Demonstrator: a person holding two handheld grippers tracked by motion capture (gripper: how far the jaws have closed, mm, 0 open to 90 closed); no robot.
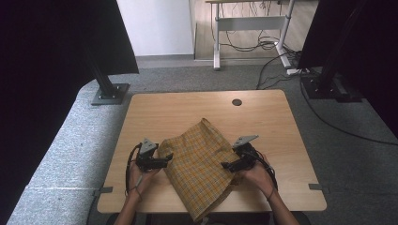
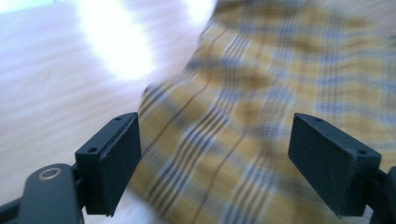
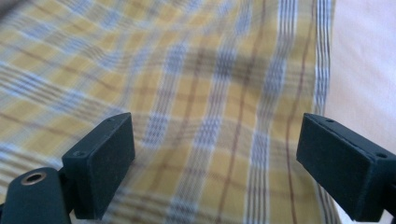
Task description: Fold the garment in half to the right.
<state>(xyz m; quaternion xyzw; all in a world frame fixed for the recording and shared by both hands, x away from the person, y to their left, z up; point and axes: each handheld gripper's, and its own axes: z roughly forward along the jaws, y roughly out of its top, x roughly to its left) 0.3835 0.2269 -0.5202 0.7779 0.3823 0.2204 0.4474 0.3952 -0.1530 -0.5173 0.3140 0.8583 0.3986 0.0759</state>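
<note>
A yellow plaid cloth (image 1: 199,164) lay rumpled on the near half of the wooden table (image 1: 164,110), one corner pointing toward the small round hole (image 1: 236,102) at the far edge, the opposite corner drooping over the near edge toward the person. The cloth is my landmark – everything else sat around it.

Left gripper (image 1: 166,158) was at the cloth's left edge, tips pointing inward at the fabric and right at its border. Jaws stood wide apart; in the left gripper view (image 2: 215,163) the cloth edge ran between them and the pads pressed on nothing. It held nothing.

Right gripper (image 1: 227,165) was at the cloth's right side, tips over the fabric, pointing inward toward the left one. In the right gripper view (image 3: 215,163) the jaws were also spread wide, plaid weave lying between and beyond them, the cloth's right border just inside the right-hand jaw – no grip there either. I couldn't tell whether the tips touched the fabric.

Both hands came in from the near edge, one either side of the cloth. Both close-up views were blurred.
</note>
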